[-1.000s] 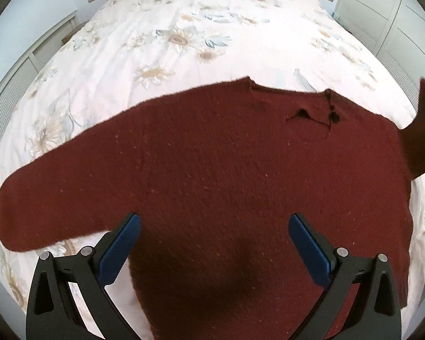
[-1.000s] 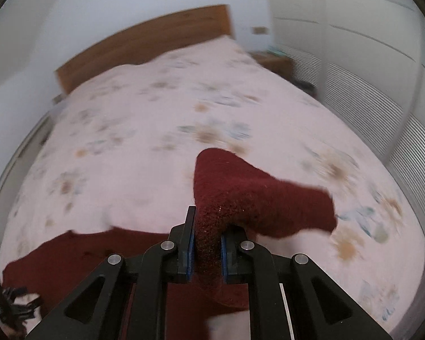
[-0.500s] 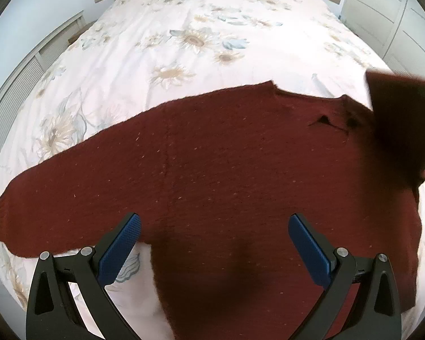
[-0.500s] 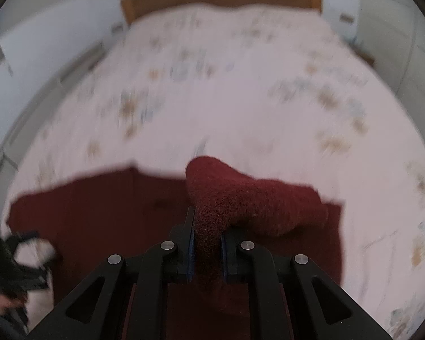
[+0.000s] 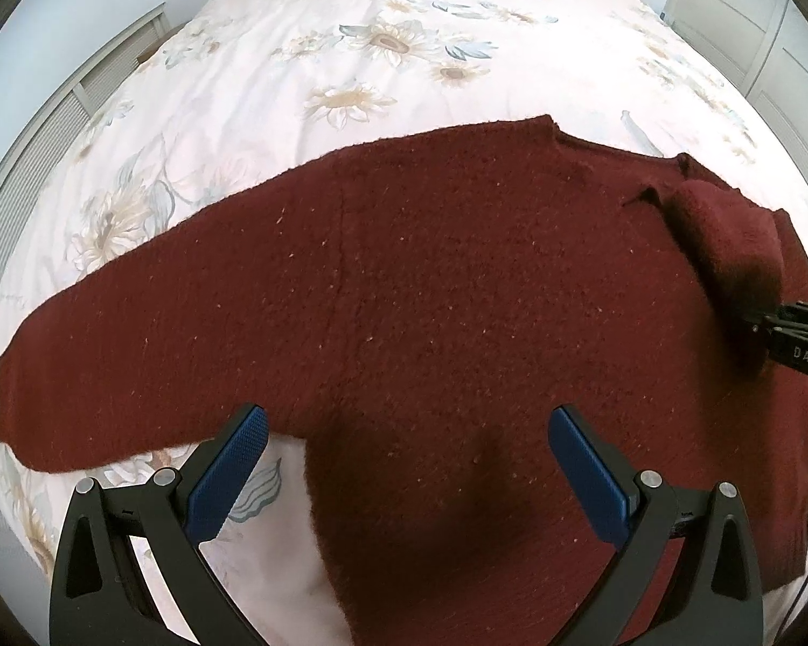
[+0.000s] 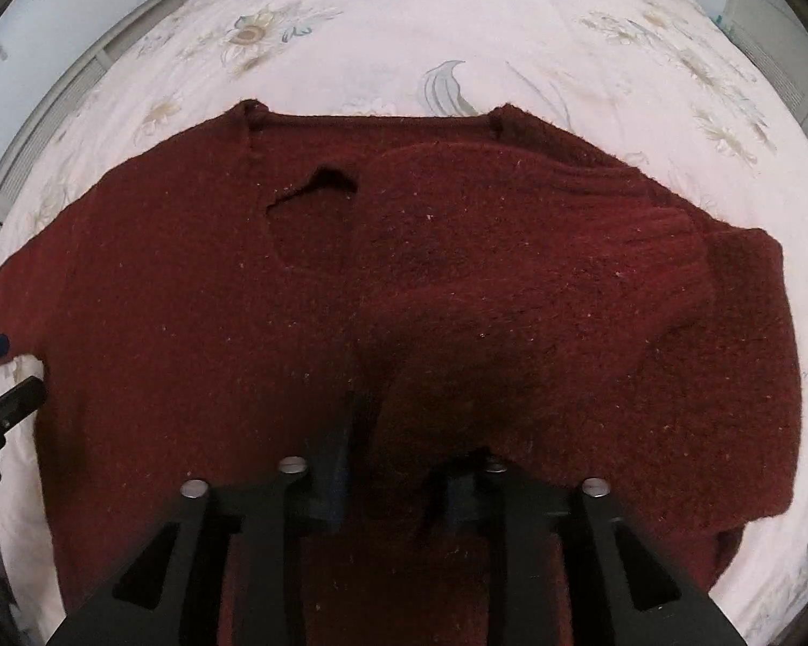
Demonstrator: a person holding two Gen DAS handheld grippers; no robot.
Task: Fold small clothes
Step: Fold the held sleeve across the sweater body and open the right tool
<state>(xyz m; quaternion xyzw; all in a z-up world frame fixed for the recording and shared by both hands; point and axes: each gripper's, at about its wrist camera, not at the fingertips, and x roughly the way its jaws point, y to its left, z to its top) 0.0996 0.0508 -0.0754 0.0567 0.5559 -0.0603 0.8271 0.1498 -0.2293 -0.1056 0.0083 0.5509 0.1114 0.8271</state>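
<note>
One dark red sweater [image 5: 431,280] lies flat on a bed [image 5: 350,27] with a white cover full of pale flowers. Its neck points to the far end of the bed. One long sleeve [image 5: 108,344] is stretched out to the left, and its end reaches the left edge of the bed.

On the right, the other sleeve [image 6: 512,247] is folded over onto the body of the sweater, so it lies across the chest just beside the neck hole [image 6: 323,183].

Left tongs [image 5: 404,463] hang above the near part of the sweater with the two blue pads [image 5: 226,468] spread wide apart. They hold nothing.

Right tongs [image 6: 393,479] are low over the folded sleeve, and the red cloth sits bunched between the two fingers. The fingers are a little apart, and I cannot tell if they pinch the cloth or have let it go.

White cupboard doors [image 5: 754,16] stand at the far right of the room
</note>
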